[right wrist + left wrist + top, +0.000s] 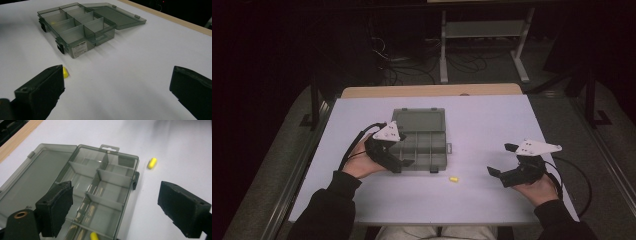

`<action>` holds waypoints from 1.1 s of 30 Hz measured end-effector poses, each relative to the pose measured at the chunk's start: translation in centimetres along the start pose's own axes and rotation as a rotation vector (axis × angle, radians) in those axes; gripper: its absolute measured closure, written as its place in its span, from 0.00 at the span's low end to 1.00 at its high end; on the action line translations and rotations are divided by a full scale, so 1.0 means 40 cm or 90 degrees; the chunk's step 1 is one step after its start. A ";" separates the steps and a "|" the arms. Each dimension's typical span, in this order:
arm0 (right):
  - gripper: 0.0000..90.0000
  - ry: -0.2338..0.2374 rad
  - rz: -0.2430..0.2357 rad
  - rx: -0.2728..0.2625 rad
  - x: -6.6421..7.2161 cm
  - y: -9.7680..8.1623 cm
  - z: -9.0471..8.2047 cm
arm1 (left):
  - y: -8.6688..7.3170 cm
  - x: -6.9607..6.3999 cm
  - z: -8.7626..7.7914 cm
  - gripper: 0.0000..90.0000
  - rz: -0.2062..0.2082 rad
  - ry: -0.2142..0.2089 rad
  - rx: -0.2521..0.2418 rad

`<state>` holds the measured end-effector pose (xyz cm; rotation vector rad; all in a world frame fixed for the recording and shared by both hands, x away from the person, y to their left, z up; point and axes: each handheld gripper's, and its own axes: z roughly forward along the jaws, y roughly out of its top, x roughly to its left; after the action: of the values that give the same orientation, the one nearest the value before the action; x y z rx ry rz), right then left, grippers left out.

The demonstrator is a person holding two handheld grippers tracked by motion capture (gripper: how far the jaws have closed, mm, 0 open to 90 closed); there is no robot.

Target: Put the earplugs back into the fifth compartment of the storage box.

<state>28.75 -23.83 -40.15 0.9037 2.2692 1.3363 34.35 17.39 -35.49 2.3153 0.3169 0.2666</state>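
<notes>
Lying open near the middle of a white table [492,115], a smoky grey compartment box [422,145] sits between two wide-open grippers.

A white label [79,48] on the box's short end wall carries print too small to read. The hinged lid [418,120] lies flat toward the far edge. One yellow capsule [454,179] rests on the tabletop just off the box's near right corner; another yellow piece [93,236] lies inside a compartment at the box's near end. The left gripper [404,162] hovers over the box's near left corner, jaws spread and empty. The right gripper [502,160] is held near the table's right edge, jaws apart, holding nothing. A wooden strip [432,90] runs along the far edge; beyond it are a dim floor, cables [412,65] and a pale metal frame [484,35].
</notes>
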 end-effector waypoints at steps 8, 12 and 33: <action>0.00 0.001 0.001 0.000 0.000 0.001 -0.001 | 0.024 -0.023 0.024 0.09 0.017 -0.021 -0.002; 0.00 0.001 0.001 -0.001 0.001 0.001 -0.001 | 0.036 -0.036 0.045 0.04 0.018 -0.032 -0.003; 0.00 0.001 0.000 -0.005 0.000 0.003 -0.005 | 0.088 -0.105 0.143 0.00 0.067 -0.088 0.019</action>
<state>28.68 -23.91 -39.96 0.9006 2.2641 1.3454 32.51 9.89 -37.24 2.3687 0.1301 0.1534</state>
